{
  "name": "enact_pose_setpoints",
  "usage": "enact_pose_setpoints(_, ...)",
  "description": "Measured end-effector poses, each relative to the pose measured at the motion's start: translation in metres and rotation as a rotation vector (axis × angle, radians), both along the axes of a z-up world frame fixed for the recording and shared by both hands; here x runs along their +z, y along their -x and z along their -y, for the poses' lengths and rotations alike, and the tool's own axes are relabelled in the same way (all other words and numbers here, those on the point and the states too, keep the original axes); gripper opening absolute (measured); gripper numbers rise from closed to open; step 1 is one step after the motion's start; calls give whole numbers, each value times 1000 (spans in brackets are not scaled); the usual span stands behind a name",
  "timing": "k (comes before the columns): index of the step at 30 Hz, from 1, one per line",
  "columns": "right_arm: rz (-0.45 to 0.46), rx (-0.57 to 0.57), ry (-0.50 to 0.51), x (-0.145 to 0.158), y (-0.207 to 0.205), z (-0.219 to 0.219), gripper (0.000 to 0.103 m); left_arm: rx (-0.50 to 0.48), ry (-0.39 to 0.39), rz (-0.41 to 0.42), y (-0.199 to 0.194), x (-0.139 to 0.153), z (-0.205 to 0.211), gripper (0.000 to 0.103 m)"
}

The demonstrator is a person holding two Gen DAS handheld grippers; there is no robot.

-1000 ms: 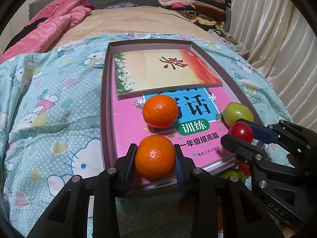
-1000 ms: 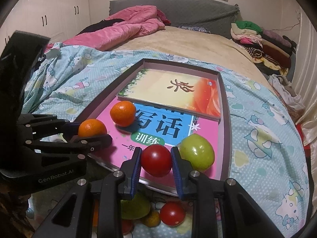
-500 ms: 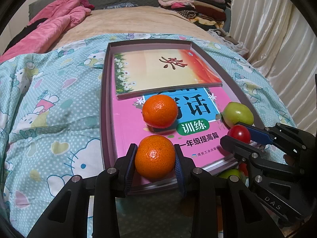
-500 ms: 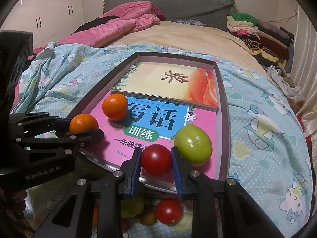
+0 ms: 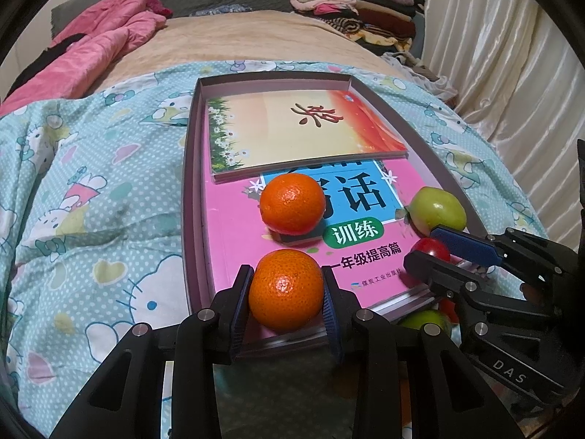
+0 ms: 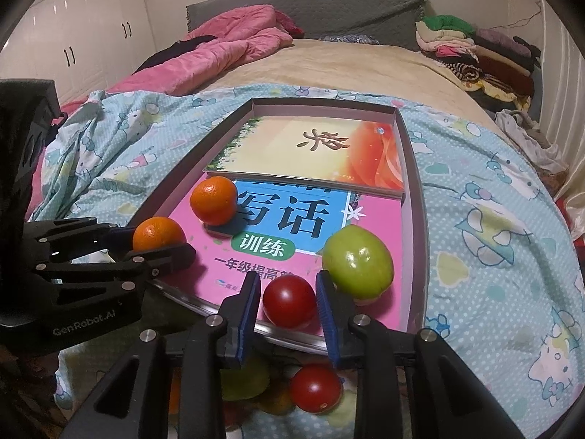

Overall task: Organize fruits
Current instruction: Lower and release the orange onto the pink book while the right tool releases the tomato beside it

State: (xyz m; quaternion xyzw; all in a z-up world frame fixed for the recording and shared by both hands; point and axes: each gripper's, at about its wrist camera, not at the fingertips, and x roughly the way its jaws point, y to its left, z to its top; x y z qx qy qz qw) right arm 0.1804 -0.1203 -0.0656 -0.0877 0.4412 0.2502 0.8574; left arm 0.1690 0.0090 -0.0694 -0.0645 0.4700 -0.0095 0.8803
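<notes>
1. Left wrist view: the left gripper [image 5: 287,301] has its blue pads pressed on either side of a round orange mandarin [image 5: 286,290], which rests at the near edge of the glossy pink workbook [image 5: 237,241]; that workbook lies inside a shallow grey-mauve cardboard tray [image 5: 188,197] on the teal cartoon-print quilt [image 5: 91,190]; a second orange mandarin [image 5: 292,203] sits further up the workbook, touching nothing else; a green apple-like fruit [image 5: 437,210] lies at the workbook's right edge; the right gripper [image 5: 431,248] reaches in from the right with a small red tomato [image 5: 431,248] between its fingers.

2. Right wrist view: the right gripper [image 6: 289,305] has just been opening; its jaws stand slightly parted, a narrow gap showing on each side of the small red tomato [image 6: 289,300], which rests on the workbook's [image 6: 197,216] near edge just beside the green fruit [image 6: 358,261]; the left gripper [image 6: 157,243] holds its mandarin [image 6: 158,233] at the workbook's left corner; below the tray's near rim [image 6: 292,336] lie another red tomato [image 6: 316,387] and a green fruit [image 6: 245,380], partly hidden by the fingers.
</notes>
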Motion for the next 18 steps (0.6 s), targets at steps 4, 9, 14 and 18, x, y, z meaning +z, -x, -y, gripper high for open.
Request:
enact_pose_setpoints(4, 4, 1, -10, 2, 1, 0, 36, -1, 1, -1, 0, 0, 0, 37)
enact_pose_setpoints(9, 21, 0, -22, 7, 4, 2, 38, -3, 2, -8, 0, 0, 1, 37)
enact_pose_setpoints(14, 33, -9, -34, 10, 5, 5, 40, -3, 2, -12, 0, -1, 2, 37)
enact_pose_setpoints(18, 43, -15, -38, 13, 6, 7, 43, -1, 4, -16, 0, -1, 0, 37)
